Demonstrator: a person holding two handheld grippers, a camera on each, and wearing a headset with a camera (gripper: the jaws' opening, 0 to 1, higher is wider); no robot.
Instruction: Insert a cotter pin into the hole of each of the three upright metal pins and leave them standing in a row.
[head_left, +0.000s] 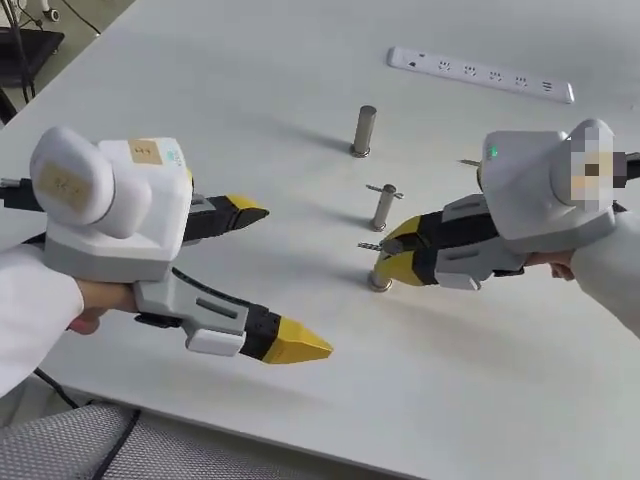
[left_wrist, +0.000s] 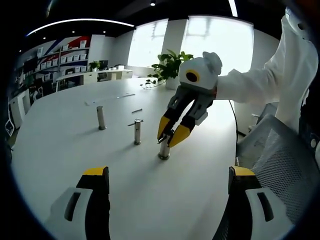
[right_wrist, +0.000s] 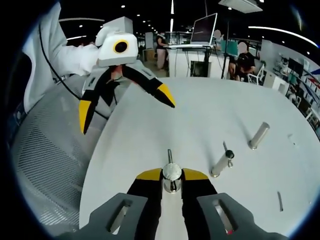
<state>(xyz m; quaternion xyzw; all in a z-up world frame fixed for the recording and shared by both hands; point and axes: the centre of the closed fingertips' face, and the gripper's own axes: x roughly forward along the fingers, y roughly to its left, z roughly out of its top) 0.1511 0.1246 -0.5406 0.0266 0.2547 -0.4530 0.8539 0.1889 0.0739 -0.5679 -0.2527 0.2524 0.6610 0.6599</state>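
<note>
Head view, left gripper (head_left: 295, 281) wide apart, tan label (head_left: 147, 152) unreadable

You work at a broad white tabletop (head_left: 250, 90) in a bright office: tall windows (left_wrist: 215, 37), a potted plant (left_wrist: 169, 64), wall shelves (left_wrist: 60, 55), strip ceiling lights (left_wrist: 80, 24) overhead.

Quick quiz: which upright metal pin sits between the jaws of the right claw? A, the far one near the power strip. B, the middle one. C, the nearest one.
C: the yellow jaws of the right claw sit on either side of the top of the nearest pin.
</note>
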